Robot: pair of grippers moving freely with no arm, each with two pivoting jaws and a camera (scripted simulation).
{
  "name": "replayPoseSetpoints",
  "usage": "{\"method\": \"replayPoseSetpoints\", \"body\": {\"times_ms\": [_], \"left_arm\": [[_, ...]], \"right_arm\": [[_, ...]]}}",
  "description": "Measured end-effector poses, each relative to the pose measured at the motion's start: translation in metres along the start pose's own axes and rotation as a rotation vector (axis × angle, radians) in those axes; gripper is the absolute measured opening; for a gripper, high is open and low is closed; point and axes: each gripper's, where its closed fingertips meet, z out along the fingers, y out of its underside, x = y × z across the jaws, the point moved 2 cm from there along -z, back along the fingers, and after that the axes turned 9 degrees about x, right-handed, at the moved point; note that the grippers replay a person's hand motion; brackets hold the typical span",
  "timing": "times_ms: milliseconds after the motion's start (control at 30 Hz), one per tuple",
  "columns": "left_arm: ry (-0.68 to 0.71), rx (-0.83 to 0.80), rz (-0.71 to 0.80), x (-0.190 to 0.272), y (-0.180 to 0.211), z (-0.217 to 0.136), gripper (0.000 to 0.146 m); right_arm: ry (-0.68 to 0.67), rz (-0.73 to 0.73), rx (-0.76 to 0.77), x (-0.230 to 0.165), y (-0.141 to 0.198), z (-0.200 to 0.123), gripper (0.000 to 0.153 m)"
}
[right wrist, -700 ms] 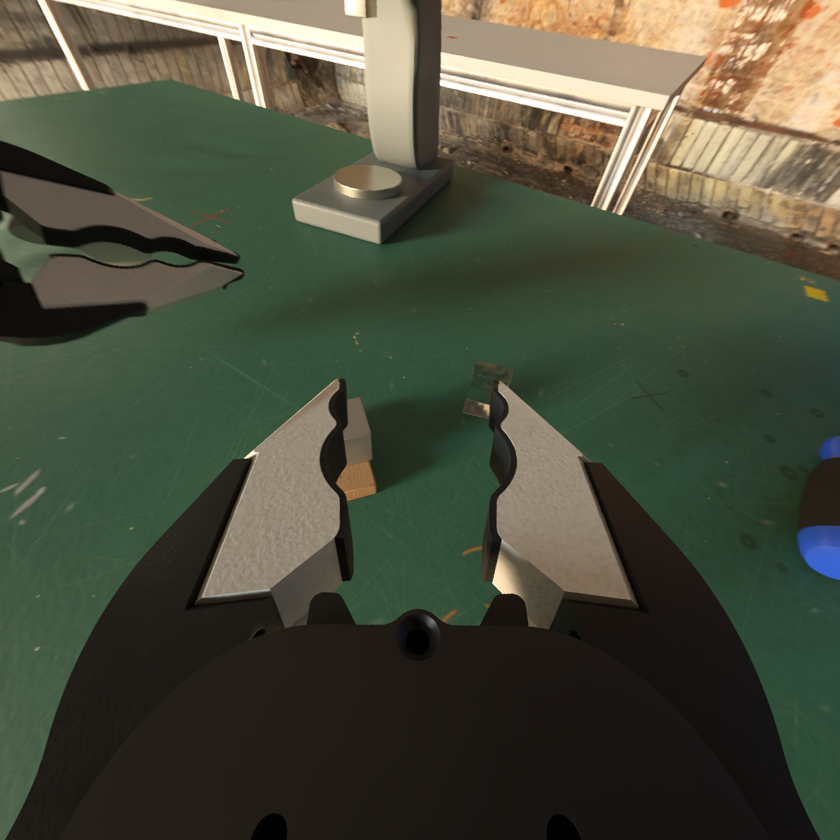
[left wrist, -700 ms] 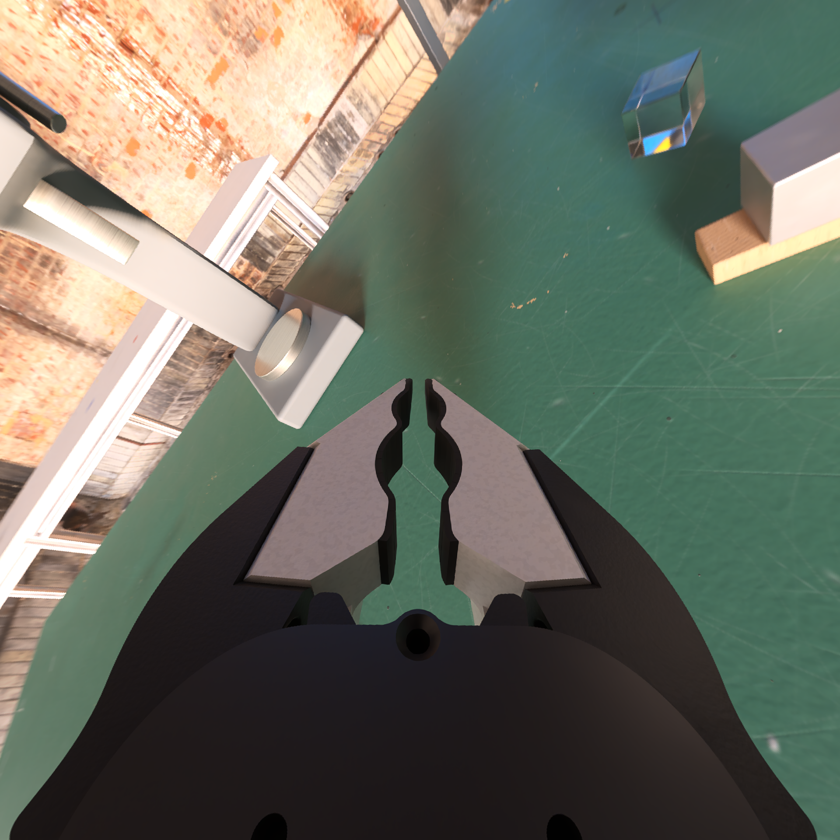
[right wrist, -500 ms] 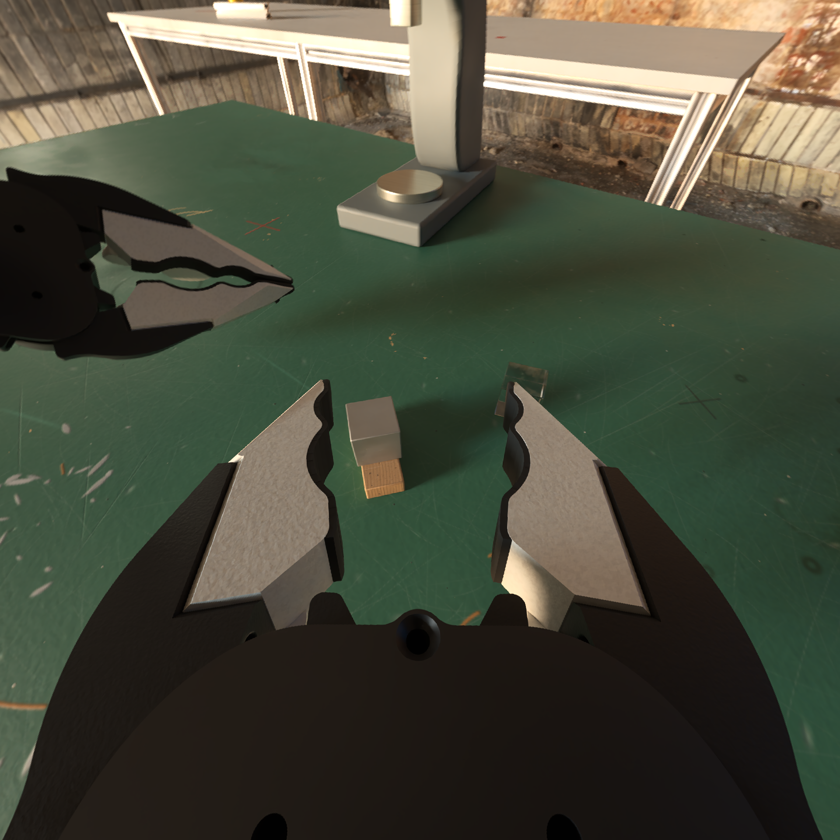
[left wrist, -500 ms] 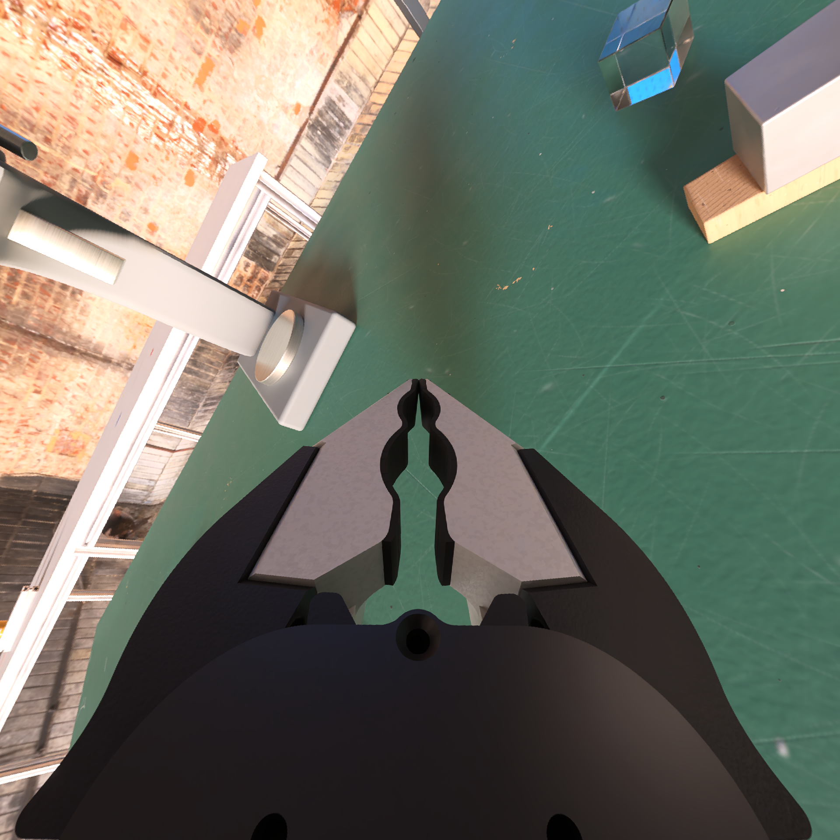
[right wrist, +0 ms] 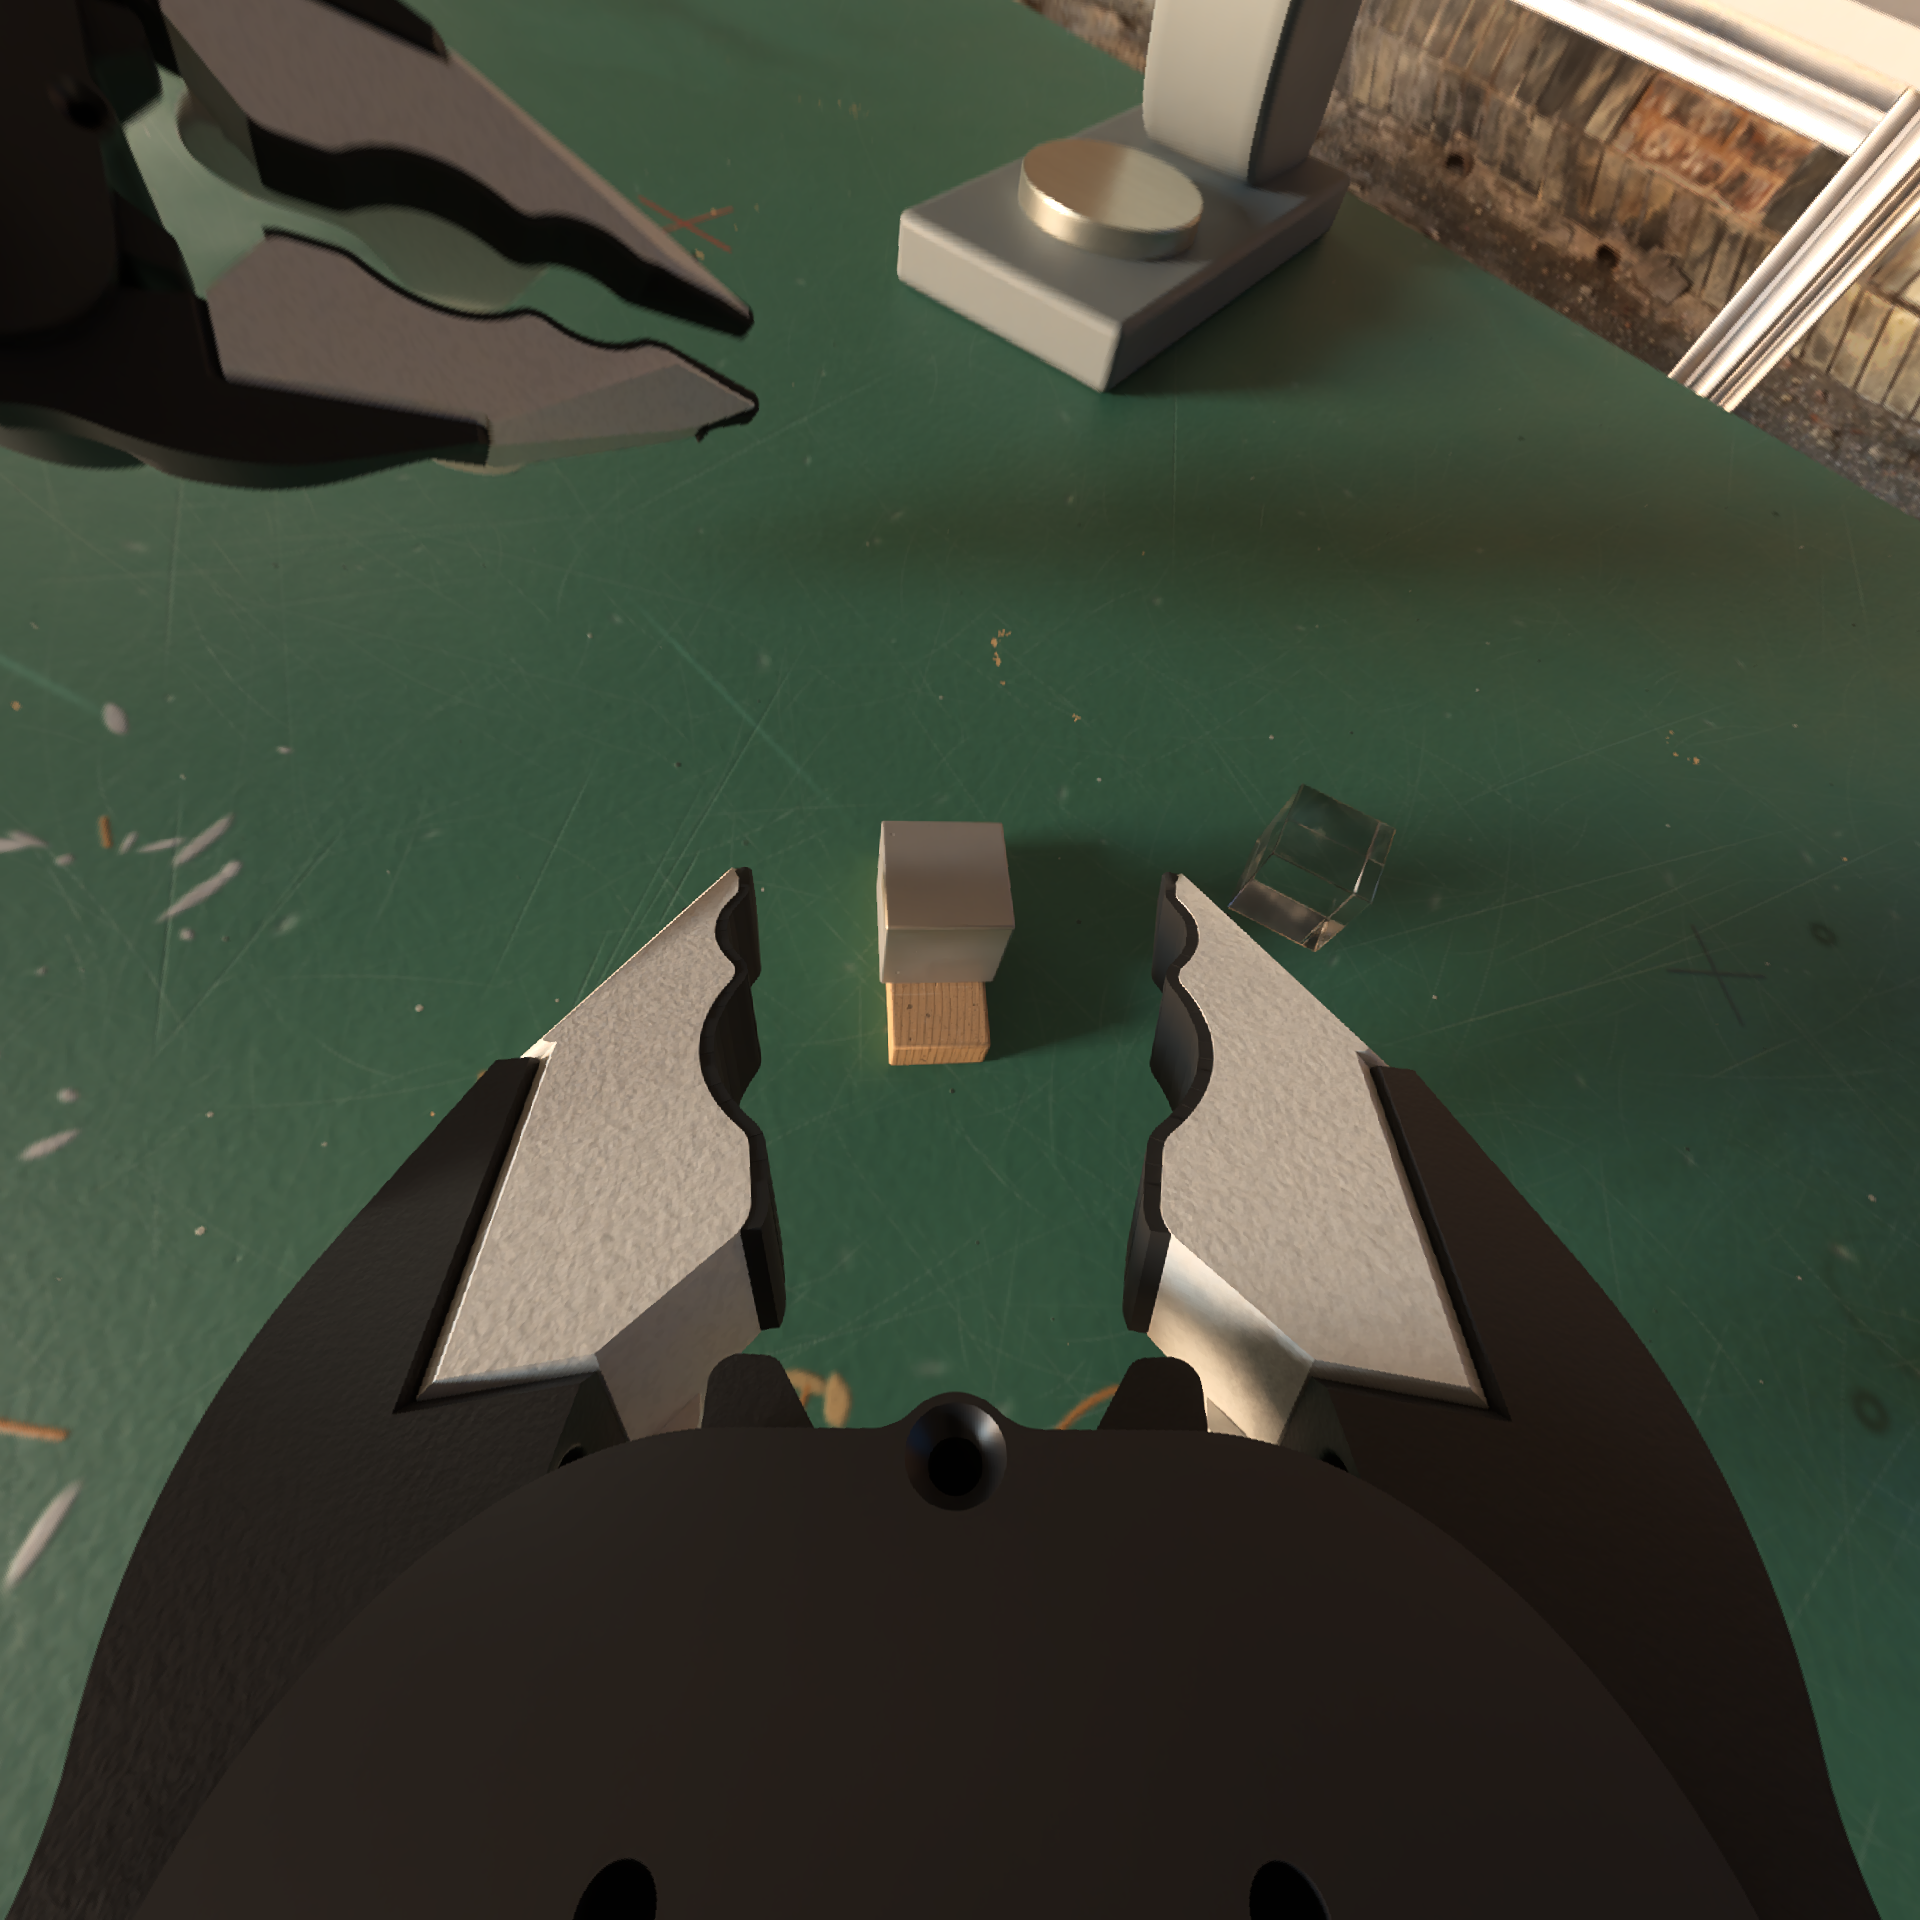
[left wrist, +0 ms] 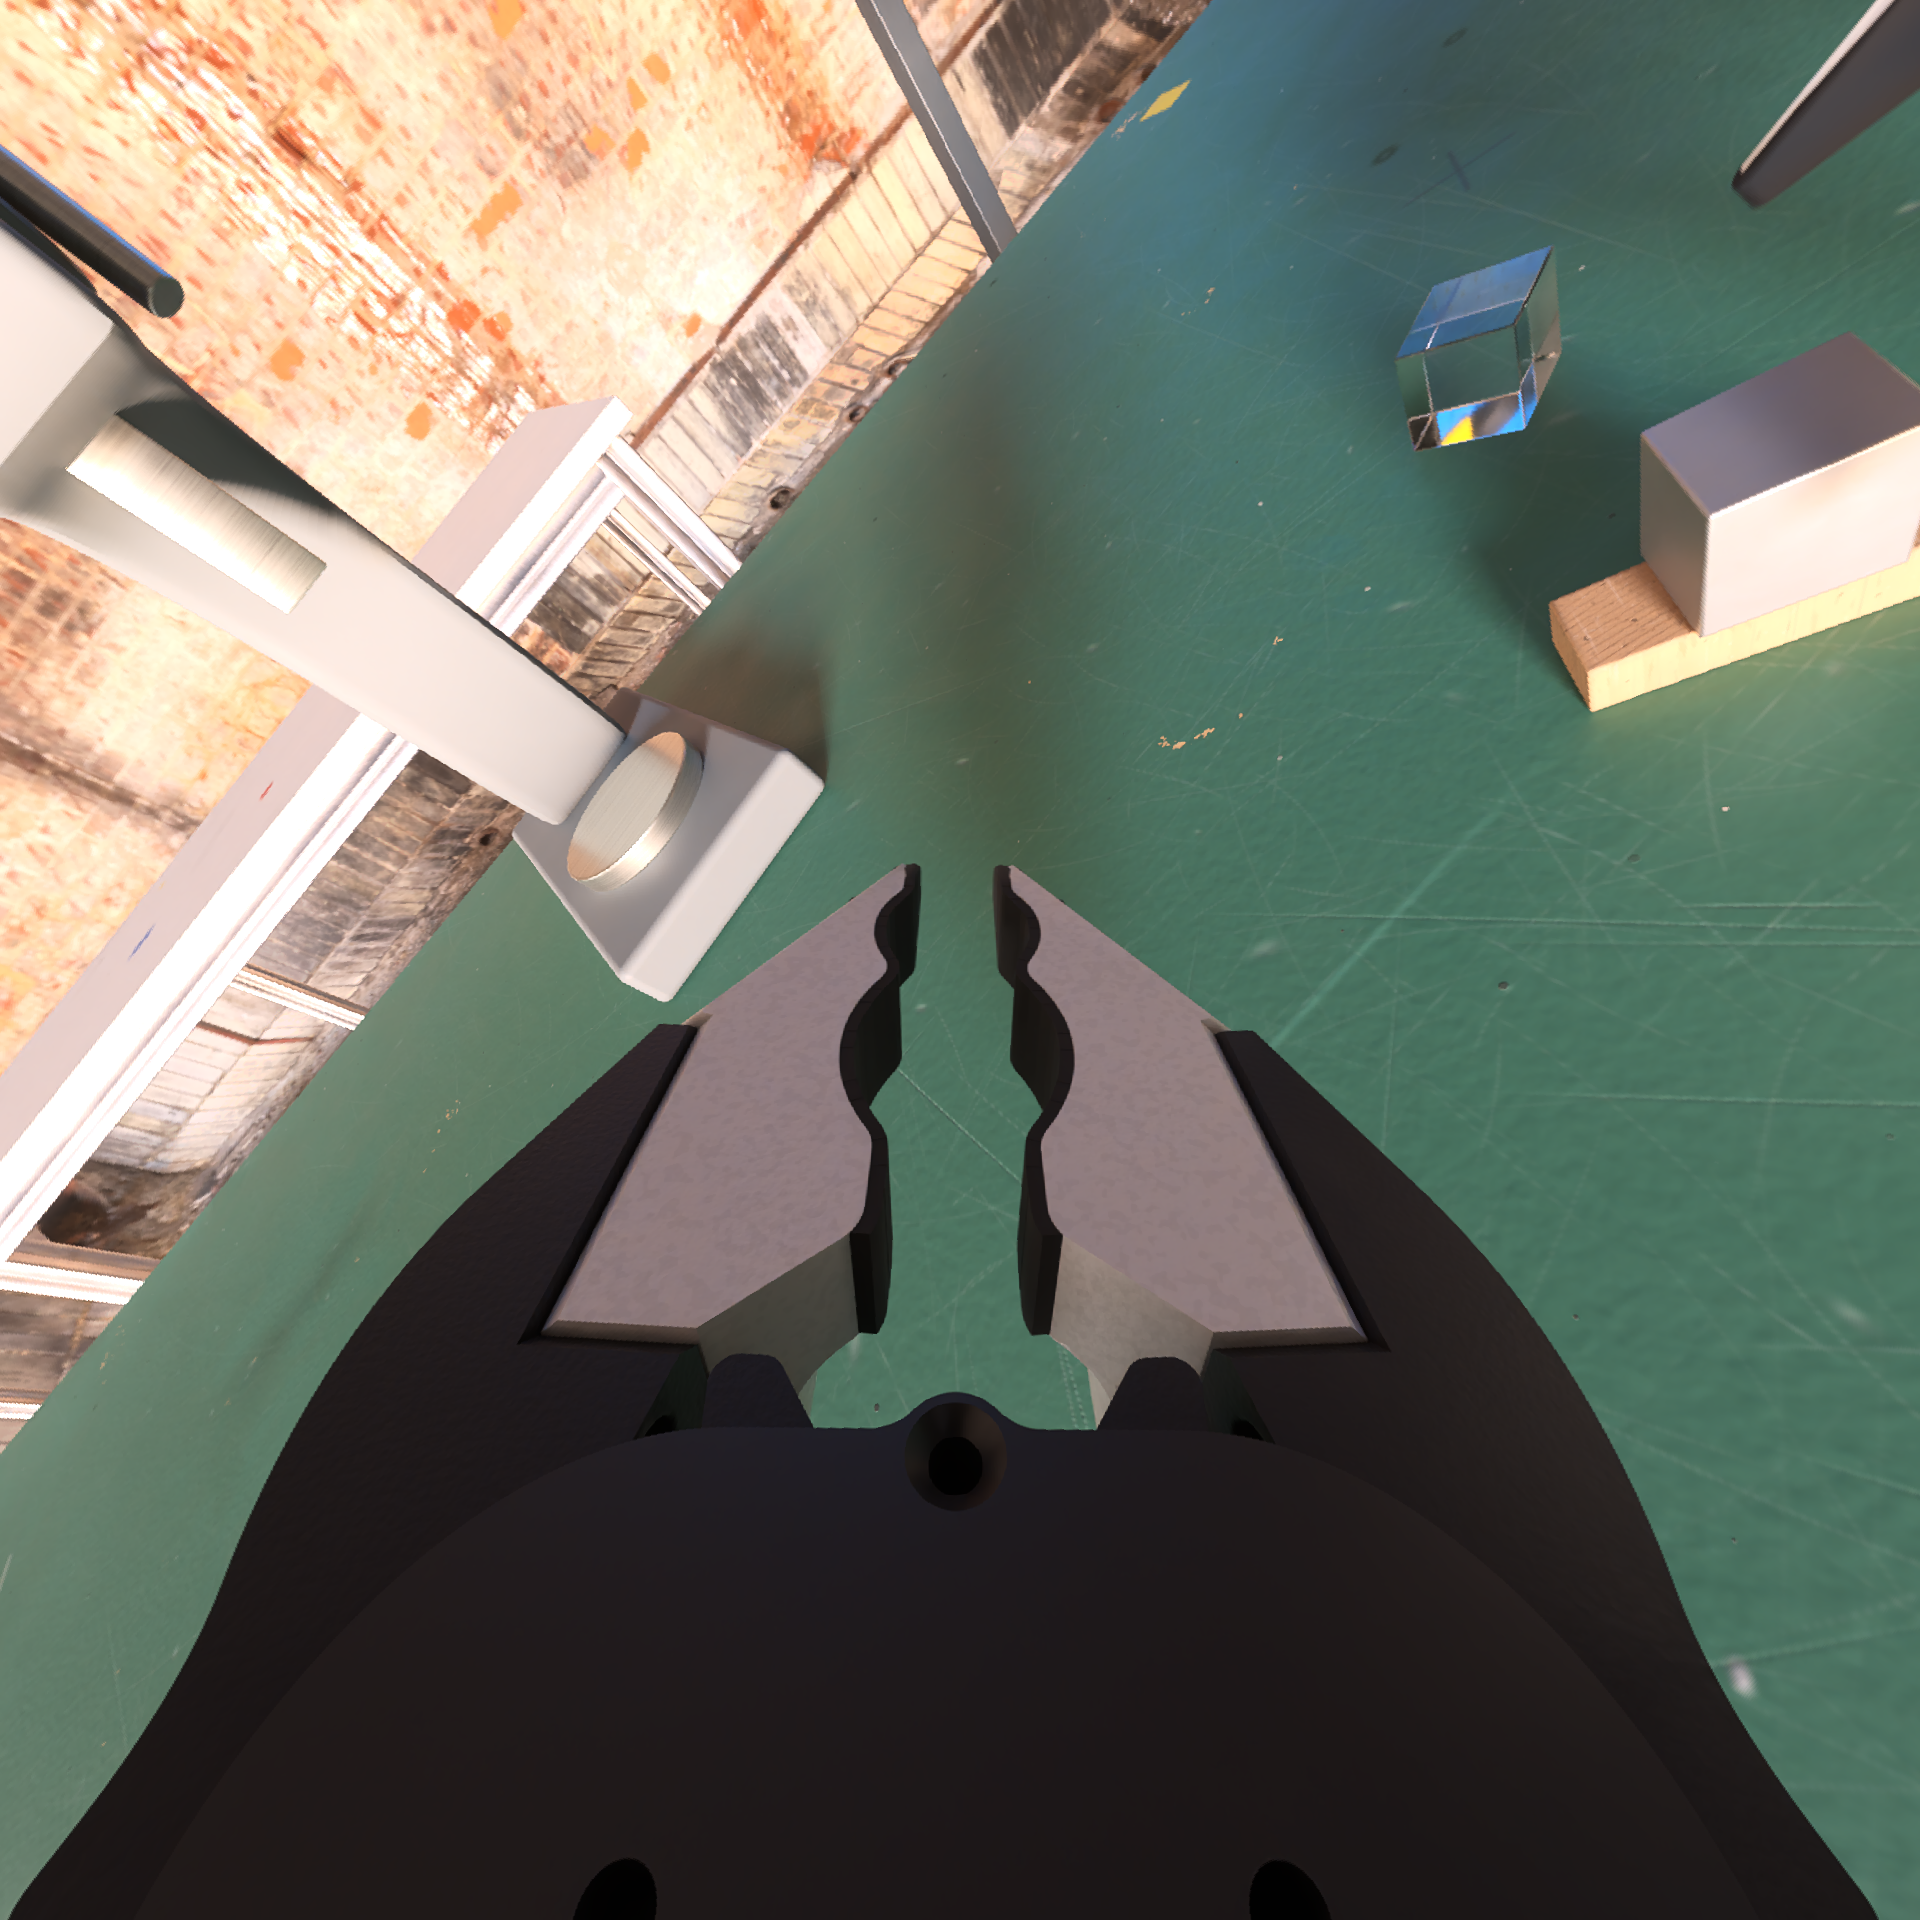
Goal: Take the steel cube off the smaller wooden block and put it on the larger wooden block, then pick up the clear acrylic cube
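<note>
1. Your target, the matte grey steel cube (right wrist: 943, 896), sits on top of a small pale wooden block (right wrist: 935, 1023) on the green scratched counter (right wrist: 1455, 665). The cube covers the far part of the block, and the block's near end, with visible end grain, sticks out toward you.
2. In the left wrist view the same steel cube (left wrist: 1782, 509) shows brushed, softly reflective faces and sharp edges, resting flat on the wooden block (left wrist: 1662, 649).
3. The clear acrylic cube (right wrist: 1311, 881) stands on the counter just to the right of the steel cube, apart from it, turned at an angle, with see-through faces and bright edges.
4. Your right hand-held gripper (right wrist: 958, 899) is spread wide and holds nothing; the steel cube appears between its fingertips, beyond them.
5. Your left hand-held gripper (left wrist: 956, 883) is parted only narrowly and is empty, over bare counter well away from the cubes.
6. A grey stand base with a round metal disc (right wrist: 1110, 197) sits farther back on the counter.
</note>
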Motion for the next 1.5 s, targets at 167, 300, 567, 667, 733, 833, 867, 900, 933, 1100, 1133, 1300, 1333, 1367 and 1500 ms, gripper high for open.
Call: {"method": "replayPoseSetpoints", "body": {"times_ms": [167,300,567,667,733,833,867,900,933,1100,1133,1300,1333,1367,1500], "left_arm": [[0.004,0.004,0.021,0.003,-0.002,-0.001,0.020],[0.013,-0.015,0.064,0.008,0.000,0.001,0.020],[0.018,-0.039,0.080,0.010,0.003,0.003,0.018],[0.019,-0.053,0.115,0.012,0.004,0.004,0.016],[0.017,-0.054,0.131,0.013,0.004,0.004,0.014],[0.007,-0.032,0.112,0.011,0.002,0.003,0.013],[0.008,-0.022,0.101,0.010,0.001,0.002,0.013],[0.010,-0.015,0.091,0.010,0.000,0.001,0.013],[0.015,-0.013,0.081,0.010,0.000,0.001,0.013],[0.028,-0.014,0.076,0.011,0.000,0.002,0.014],[0.031,-0.013,0.085,0.012,0.000,0.002,0.014],[0.031,-0.019,0.107,0.013,0.001,0.002,0.014],[0.029,-0.023,0.101,0.013,0.001,0.003,0.014],[0.027,-0.024,0.097,0.012,0.001,0.003,0.014],[0.021,-0.011,0.078,0.010,0.000,0.002,0.014]], "right_arm": [[-0.018,-0.012,-0.062,-0.001,0.007,0.008,0.078],[-0.061,0.043,-0.138,0.001,0.014,0.020,0.075],[-0.055,0.025,-0.091,-0.003,0.007,0.013,0.029],[0.056,-0.040,-0.016,-0.001,-0.011,-0.004,0.029],[0.140,-0.071,0.072,-0.002,-0.028,-0.022,0.029],[0.211,-0.006,0.232,-0.012,-0.055,-0.061,0.029],[0.235,0.004,0.285,-0.016,-0.064,-0.079,0.029],[0.270,-0.003,0.333,-0.017,-0.073,-0.100,0.029],[0.318,-0.019,0.367,-0.015,-0.081,-0.124,0.029],[0.594,0.009,0.354,0.038,-0.082,-0.235,0.029],[0.634,0.048,0.311,0.054,-0.070,-0.250,0.029],[0.749,0.225,0.028,0.124,0.014,-0.279,0.029],[0.751,0.266,-0.036,0.134,0.032,-0.277,0.029],[0.739,0.311,-0.092,0.141,0.047,-0.273,0.029],[0.720,0.421,-0.194,0.160,0.067,-0.261,0.056]]}}
